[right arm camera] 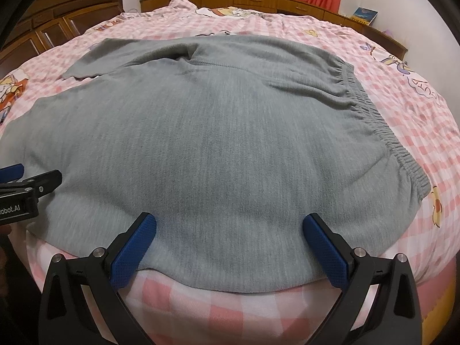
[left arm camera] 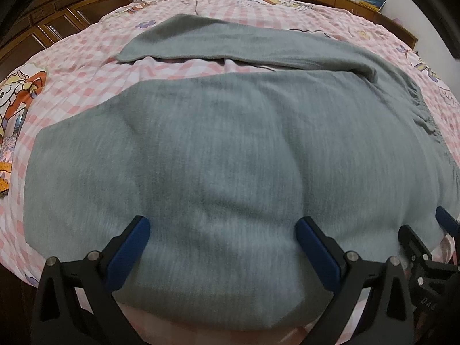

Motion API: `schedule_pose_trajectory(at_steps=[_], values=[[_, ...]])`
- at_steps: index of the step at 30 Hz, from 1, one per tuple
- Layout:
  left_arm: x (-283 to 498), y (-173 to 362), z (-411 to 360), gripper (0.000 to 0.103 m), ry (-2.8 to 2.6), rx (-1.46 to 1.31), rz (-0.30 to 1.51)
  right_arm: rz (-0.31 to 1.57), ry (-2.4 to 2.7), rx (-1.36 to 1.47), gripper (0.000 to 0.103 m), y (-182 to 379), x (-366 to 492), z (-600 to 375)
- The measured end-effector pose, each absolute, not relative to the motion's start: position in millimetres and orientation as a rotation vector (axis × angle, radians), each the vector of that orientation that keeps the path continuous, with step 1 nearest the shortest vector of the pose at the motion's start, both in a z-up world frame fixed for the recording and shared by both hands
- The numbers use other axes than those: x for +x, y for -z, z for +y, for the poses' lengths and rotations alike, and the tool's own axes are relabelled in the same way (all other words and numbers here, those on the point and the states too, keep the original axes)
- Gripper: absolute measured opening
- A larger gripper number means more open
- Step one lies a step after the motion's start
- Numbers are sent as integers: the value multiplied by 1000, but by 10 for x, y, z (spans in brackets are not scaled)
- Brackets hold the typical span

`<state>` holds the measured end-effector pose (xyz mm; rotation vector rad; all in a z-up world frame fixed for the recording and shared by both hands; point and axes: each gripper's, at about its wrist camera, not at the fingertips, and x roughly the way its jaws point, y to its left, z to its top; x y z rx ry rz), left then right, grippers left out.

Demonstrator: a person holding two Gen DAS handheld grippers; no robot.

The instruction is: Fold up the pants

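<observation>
Grey pants [right arm camera: 218, 132] lay spread on a pink checked bedspread [right arm camera: 417, 132], their gathered waistband [right arm camera: 371, 109] to the right and one leg [left arm camera: 184, 43] folded across the far side. The left gripper [left arm camera: 222, 231] and right gripper [right arm camera: 230, 227] hovered side by side at the near edge of the cloth, jaws spread wide, pinching nothing.

Both wrist views look low and close across the same pants [left arm camera: 218, 149]; side by side.
</observation>
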<state>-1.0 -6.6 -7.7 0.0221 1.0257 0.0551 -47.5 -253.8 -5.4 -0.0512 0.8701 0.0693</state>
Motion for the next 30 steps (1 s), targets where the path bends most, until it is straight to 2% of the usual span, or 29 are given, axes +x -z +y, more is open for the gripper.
schedule_pose_trajectory(at_steps=[30], values=[[-80,89,-86,103,-53,33,983,848,-103,-64,103,53,-536,-2623]])
